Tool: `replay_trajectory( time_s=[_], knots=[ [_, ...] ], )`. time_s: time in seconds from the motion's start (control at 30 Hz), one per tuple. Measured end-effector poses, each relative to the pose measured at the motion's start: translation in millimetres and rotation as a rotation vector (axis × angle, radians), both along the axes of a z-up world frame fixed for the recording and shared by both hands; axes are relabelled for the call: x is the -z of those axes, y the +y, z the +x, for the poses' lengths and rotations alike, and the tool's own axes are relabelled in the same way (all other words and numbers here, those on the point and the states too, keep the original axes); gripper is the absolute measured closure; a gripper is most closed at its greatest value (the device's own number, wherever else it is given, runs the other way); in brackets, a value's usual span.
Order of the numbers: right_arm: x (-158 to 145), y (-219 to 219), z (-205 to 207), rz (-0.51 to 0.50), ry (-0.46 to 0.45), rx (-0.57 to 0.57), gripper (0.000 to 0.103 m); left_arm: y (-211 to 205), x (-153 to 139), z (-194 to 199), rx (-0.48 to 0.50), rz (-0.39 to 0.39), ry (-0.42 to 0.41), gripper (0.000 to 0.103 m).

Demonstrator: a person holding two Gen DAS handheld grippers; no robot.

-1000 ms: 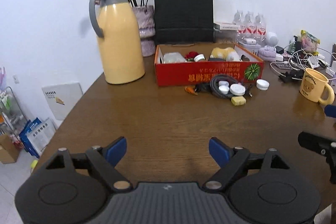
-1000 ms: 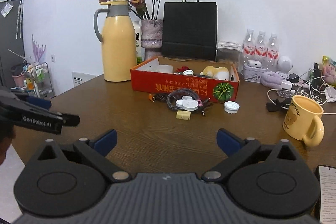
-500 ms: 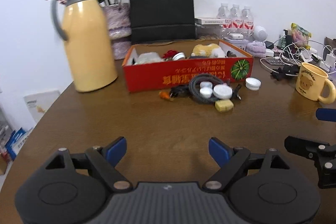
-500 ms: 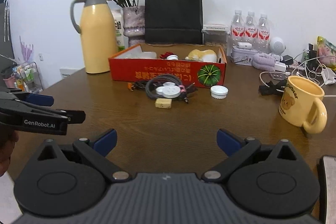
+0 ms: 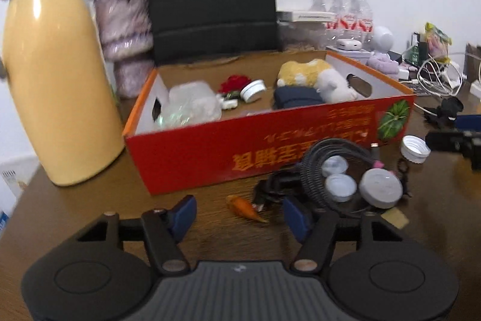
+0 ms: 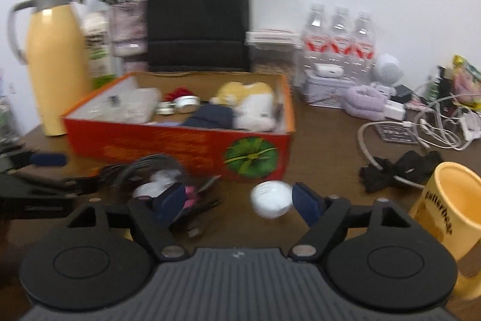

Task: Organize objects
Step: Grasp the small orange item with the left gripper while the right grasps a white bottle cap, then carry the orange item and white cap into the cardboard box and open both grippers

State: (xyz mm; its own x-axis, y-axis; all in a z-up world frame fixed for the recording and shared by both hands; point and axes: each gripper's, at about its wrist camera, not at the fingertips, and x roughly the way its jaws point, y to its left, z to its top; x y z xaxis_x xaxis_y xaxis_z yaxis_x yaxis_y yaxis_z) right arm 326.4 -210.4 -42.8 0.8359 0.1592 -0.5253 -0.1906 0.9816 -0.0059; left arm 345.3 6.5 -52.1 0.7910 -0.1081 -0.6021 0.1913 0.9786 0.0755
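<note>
In the left wrist view, the left tongs [image 5: 239, 214] sit low over the brown desk [image 5: 90, 209], partly open with nothing pinched, and their jaws have just been closing. The little orange carrot toy [image 5: 245, 207] lies right between the two blue tips, a bit nearer the right tip, close in front of the red box [image 5: 210, 152]. Its long side runs slanted, from far-left to near-right, with the pointy end near the right tip. Just right of it lie the coiled black cable [image 5: 315, 170] and some white caps. In the right wrist view, the right tongs [image 6: 237, 200] are open wider and hold nothing too (their jaws have also just been closing). The white bottle cap [image 6: 272, 200] sits between the tips, almost touching the right one, just in front of the box's near-right corner. I think each hand is set on its own small thing: the left hand is nearer the carrot, the right hand nearer the cap. The yellow mug [image 6: 451, 215] stands close on the right.
</note>
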Motion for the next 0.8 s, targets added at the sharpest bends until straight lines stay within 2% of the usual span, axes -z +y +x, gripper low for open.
replay_trajectory(
  time_s=[0.07, 0.13, 0.2, 0.3, 0.37, 0.4, 0.6, 0.7, 0.8],
  knots=[
    [4.9, -4.9, 16.8, -0.01, 0.006, 0.035, 0.022, 7.8, 9.3, 2.7, -0.005, -0.008, 0.009, 0.048],
    [15.2, -9.9, 35.7, -0.015, 0.045, 0.084, 0.025, 14.1, 10.5, 7.5, -0.007, -0.061, 0.016, 0.055],
    [26.3, -14.5, 47.9, -0.004, 0.087, 0.097, 0.038, 12.4, 10.0, 10.2, 0.024, -0.054, 0.012, 0.057],
    [36.8, -18.1, 54.0, 0.041, 0.124, 0.099, 0.047, 8.7, 10.5, 12.5, 0.058, -0.046, 0.01, 0.064],
    [40.5, -17.6, 54.9, 0.043, 0.128, 0.095, 0.058, 6.1, 10.7, 12.4, 0.068, -0.035, 0.001, 0.091],
    [41.1, -17.6, 55.4, 0.048, 0.13, 0.095, 0.061, 4.7, 10.7, 12.3, 0.069, -0.022, -0.004, 0.09],
    [41.4, -17.5, 54.7, 0.054, 0.113, 0.087, 0.062, -0.9, 10.4, 6.7, 0.038, 0.019, -0.036, 0.091],
    [35.0, -16.3, 42.4, 0.071, 0.082, 0.068, 0.062, -3.4, 4.2, -11.5, 0.014, 0.05, -0.049, 0.091],
    [23.3, -12.8, 8.4, 0.039, 0.03, 0.057, 0.062, -1.3, -11.9, -53.3, -0.011, 0.014, -0.08, 0.091]
  ],
)
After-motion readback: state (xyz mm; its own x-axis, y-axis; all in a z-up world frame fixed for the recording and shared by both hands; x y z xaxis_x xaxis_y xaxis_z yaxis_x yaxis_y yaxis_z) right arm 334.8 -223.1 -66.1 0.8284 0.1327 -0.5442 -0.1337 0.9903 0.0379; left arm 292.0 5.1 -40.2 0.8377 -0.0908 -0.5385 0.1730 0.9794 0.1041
